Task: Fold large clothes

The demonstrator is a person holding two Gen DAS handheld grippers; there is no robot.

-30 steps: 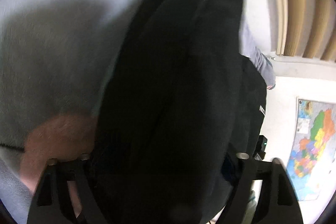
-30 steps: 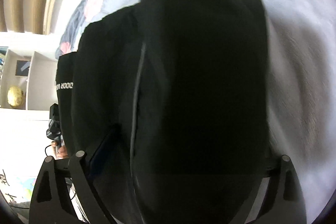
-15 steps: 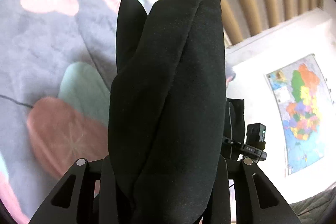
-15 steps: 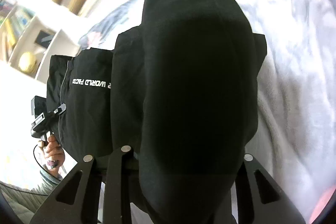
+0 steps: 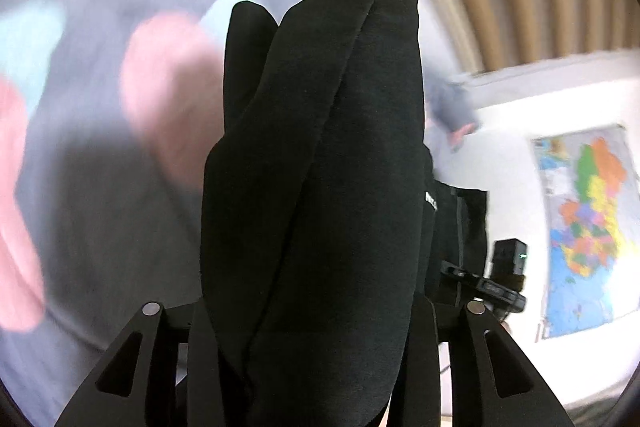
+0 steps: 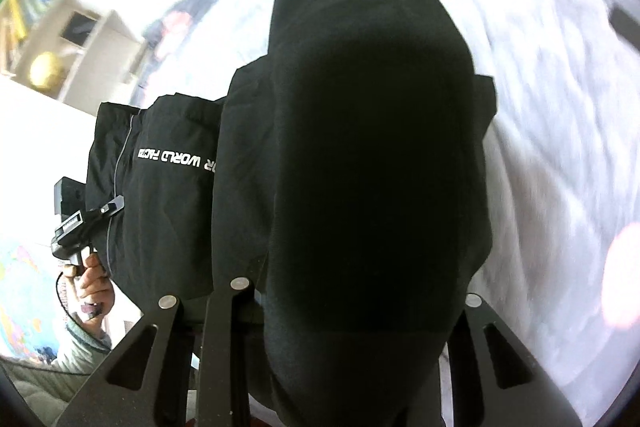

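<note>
One black garment (image 5: 320, 187), with white lettering on it, hangs in the air between two grippers, above the bed's patterned blanket (image 5: 80, 67). The left gripper (image 5: 312, 367) has its jaws pinching a bunched edge; the right gripper (image 6: 340, 347) likewise pinches thick folds. Compared with a second ago, when grey bedding filled the background, both cameras have swung up toward the wall map (image 5: 588, 227) and bookshelf (image 6: 60, 27): the garment has been lifted clear, probably to shake it flat before folding.
</note>
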